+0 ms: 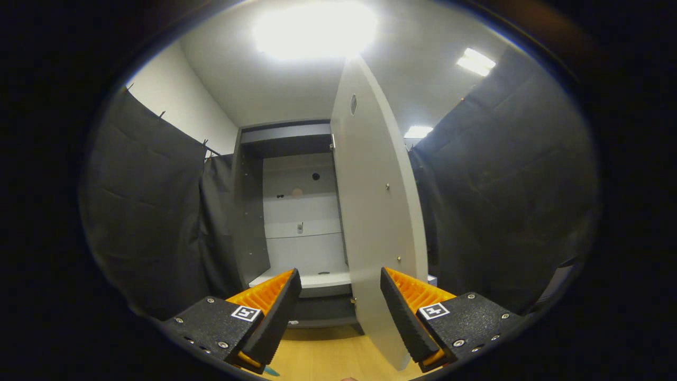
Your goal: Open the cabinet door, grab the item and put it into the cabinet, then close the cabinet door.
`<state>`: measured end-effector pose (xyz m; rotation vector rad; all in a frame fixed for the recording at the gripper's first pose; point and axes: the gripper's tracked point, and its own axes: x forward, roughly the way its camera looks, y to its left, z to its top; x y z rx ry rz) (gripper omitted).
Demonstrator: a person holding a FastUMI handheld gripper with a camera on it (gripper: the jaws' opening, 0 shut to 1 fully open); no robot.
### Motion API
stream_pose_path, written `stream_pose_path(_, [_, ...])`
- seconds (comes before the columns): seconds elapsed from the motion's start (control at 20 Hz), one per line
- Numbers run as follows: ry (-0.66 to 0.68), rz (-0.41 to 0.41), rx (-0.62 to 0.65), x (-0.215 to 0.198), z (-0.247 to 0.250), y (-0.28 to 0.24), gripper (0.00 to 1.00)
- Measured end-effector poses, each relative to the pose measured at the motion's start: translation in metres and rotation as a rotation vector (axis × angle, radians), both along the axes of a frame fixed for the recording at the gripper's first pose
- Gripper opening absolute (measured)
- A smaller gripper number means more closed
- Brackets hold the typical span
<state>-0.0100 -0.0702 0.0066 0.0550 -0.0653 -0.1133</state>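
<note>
Two fingers of the gripper (pixel 341 296) stood wide apart in the gripper view, released and holding nothing, with the cabinet (pixel 288 211) directly beyond them. The cabinet door (pixel 378 222) hung swung open toward the camera, its lower edge dropping into the gap between the fingers, closer to the right finger; whether the door touched that finger could not be told. The door appeared as a tall pale panel seen almost edge-on, with two small fittings on its inner face and a small oval mark near its top. To the left of the door the cabinet interior lay exposed: a dark grey side wall (pixel 248 211) dotted with small holes, a pale back panel (pixel 301 211) bearing a dark round hole, a faint round spot and a small fitting lower down, and a pale bottom shelf (pixel 312 278) just ahead of the left finger's tip. A dark plinth ran under that shelf, and a light wooden surface (pixel 328 349) extended from it back between the fingers. Black cloth walls (pixel 502 201) hung on both sides of the cabinet, and bright ceiling lights (pixel 314 26) glared above it. A small blue-green object showed beneath the left finger, too little visible to identify.
</note>
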Motion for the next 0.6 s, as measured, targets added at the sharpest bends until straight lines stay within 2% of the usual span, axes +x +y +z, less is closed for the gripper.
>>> stream_pose_path(0.3, [0.092, 0.099, 0.013, 0.016, -0.071, 0.06, 0.93])
stream_pose_path(0.6, [0.175, 0.165, 0.0, 0.022, -0.147, 0.106, 0.93])
